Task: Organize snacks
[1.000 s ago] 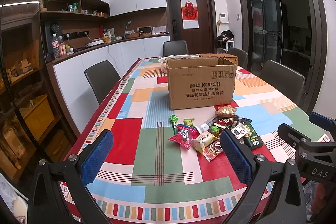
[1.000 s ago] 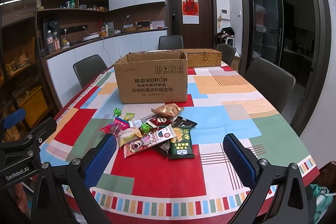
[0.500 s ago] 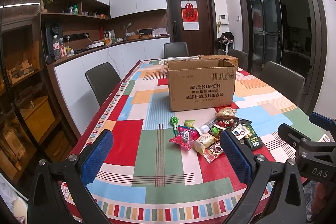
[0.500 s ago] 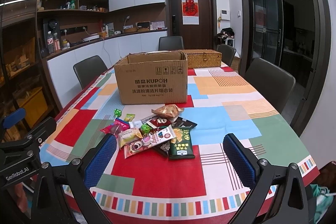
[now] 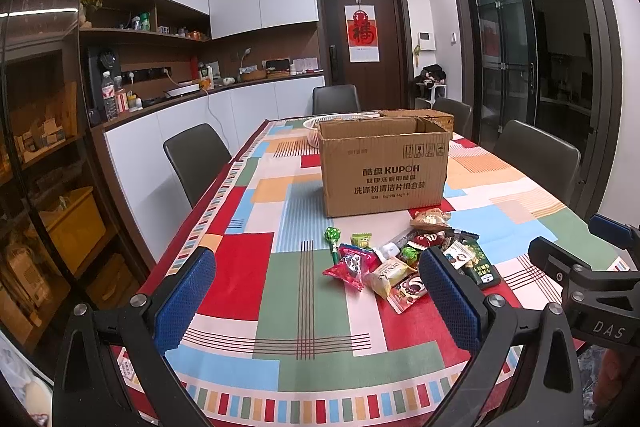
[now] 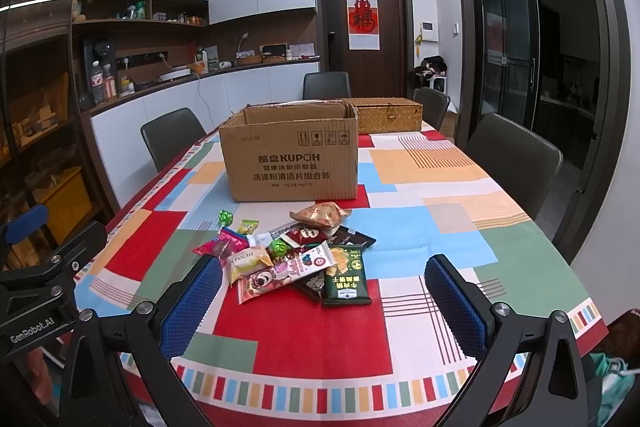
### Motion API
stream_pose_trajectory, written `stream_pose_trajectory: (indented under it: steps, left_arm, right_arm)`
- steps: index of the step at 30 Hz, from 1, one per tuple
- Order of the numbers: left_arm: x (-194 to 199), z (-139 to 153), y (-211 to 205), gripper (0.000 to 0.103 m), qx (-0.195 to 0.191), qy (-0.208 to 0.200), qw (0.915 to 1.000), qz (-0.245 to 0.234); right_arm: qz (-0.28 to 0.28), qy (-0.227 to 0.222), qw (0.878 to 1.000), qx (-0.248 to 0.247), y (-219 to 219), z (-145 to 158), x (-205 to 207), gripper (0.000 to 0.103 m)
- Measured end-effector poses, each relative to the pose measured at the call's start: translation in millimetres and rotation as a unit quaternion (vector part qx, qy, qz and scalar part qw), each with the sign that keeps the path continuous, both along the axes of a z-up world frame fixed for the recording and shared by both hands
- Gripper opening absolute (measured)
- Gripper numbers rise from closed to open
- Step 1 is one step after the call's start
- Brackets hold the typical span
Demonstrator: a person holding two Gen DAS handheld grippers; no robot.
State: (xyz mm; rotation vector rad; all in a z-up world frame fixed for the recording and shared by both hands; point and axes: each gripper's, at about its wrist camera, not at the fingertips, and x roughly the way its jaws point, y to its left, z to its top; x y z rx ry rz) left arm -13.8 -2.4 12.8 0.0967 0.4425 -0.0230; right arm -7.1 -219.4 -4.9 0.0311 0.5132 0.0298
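Surveying the scene from both wrist views:

Left tongs (image 5: 316,295): released, blue pads spread wide, nothing between them; held above the near edge of the bench, left of the snack pile.
Right tongs (image 6: 324,301): released, pads equally wide apart, nothing gripped; held above the near edge, with the snack pile just ahead between the fingers.
Bench (image 6: 420,227): long, covered by a cloth of red, green, blue, orange and white blocks with a striped border.
Snack pile (image 6: 296,259): loose heap of small packets on the bench, in front of the cardboard box and apart from it.
Dark green packet (image 6: 346,277): flat at the near right of the pile, overlapping a dark wrapper beneath.
Pink packet (image 5: 352,265): at the left side of the pile, beside a cream packet (image 5: 388,273).
Green lollipop (image 5: 332,237): at the far left edge of the pile, lying on the cloth.
Tan packet (image 6: 320,215): at the far side of the pile, nearest the box.
Cardboard box (image 6: 290,157): upright, top flaps open, printed "KUPOH", standing mid-bench; contents not visible.
Wicker case (image 6: 390,115): lid closed, behind the box to its right.
White basket (image 5: 314,125): partly hidden behind the box in the left wrist view.
Chairs (image 6: 514,159): dark, placed around the bench.
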Motion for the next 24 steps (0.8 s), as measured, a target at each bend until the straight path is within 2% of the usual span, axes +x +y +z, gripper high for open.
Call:
stream_pose_trajectory:
  steps: [24]
  left_arm:
    - [-1.0, 5.8, 0.3, 0.103, 0.0, -0.006, 1.0, -0.003]
  right_arm:
    - [0.001, 0.002, 1.0, 0.0, 0.5, 0.3, -0.8, 0.103]
